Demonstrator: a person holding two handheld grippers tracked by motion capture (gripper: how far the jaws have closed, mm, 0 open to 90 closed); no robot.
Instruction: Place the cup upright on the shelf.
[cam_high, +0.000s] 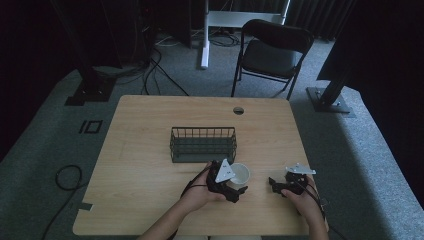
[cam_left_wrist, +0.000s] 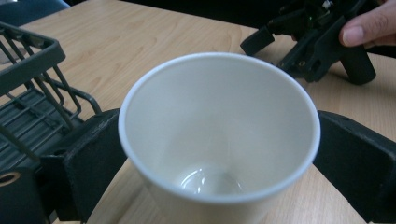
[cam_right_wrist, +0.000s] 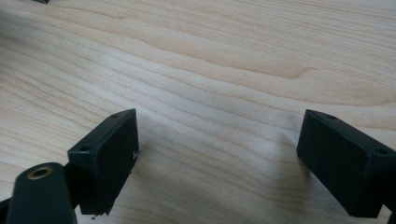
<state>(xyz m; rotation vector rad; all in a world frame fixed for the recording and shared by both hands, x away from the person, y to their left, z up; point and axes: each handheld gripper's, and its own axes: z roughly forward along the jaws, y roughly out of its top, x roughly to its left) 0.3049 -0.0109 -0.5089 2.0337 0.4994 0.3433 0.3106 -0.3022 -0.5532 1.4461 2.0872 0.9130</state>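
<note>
A white paper cup (cam_high: 240, 173) stands upright and empty on the wooden table (cam_high: 140, 200), just in front of the wire basket (cam_high: 202, 145). My left gripper (cam_high: 238, 181) is around it. In the left gripper view both black jaws lie against the sides of the cup (cam_left_wrist: 219, 116), so the grip is shut on it. My right gripper (cam_high: 274, 183) rests low near the table's front right. In the right gripper view that gripper (cam_right_wrist: 217, 154) stands open over bare wood, nothing between its jaws.
The dark wire basket (cam_left_wrist: 28, 51) is empty and sits mid-table, close behind the cup. The right gripper (cam_left_wrist: 280, 51) lies a short way to the cup's right. A cable hole (cam_high: 238, 110) is near the far edge. A folding chair (cam_high: 272, 50) stands beyond the table.
</note>
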